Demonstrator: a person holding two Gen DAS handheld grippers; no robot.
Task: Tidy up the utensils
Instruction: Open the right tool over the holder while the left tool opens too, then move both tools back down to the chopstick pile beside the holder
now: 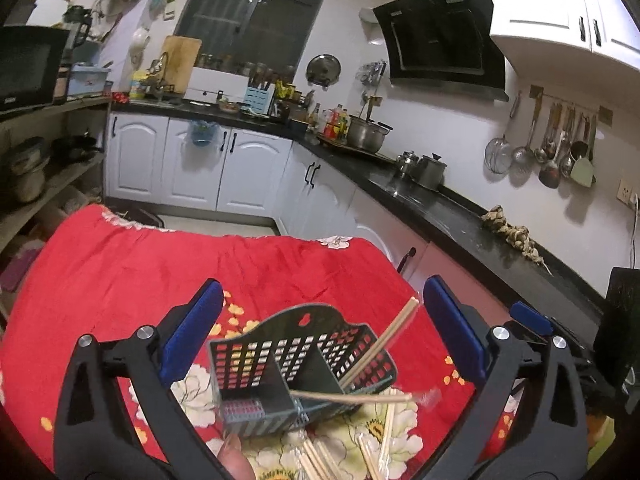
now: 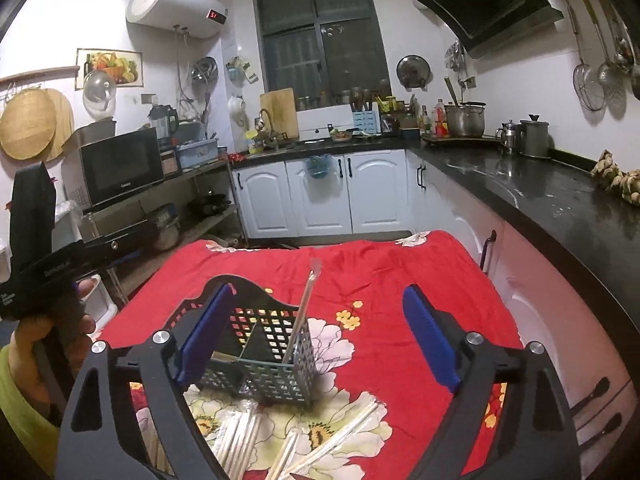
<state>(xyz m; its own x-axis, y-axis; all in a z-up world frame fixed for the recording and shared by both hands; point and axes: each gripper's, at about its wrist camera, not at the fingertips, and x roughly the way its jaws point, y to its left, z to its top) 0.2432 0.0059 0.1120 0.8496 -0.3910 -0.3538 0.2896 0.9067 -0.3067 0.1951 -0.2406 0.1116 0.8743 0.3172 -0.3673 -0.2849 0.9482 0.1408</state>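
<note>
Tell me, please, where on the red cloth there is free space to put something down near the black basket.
Free: the red cloth beyond the basket, up to the table's far edge, and the strip on its right toward the counter. Crowded: the near side, where wrapped chopsticks lie scattered under both open grippers.

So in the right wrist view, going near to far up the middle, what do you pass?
Loose chopsticks on the cloth → dark utensil basket with one wrapped pair standing in it → bare red floral cloth → white cabinets → window.

Red cloth [image 2: 400, 272] with white and yellow flowers; dark grid-pattern basket [image 2: 264, 356]; pale wooden chopsticks [image 2: 240, 436]; blue claw pads [image 2: 428, 340].
</note>
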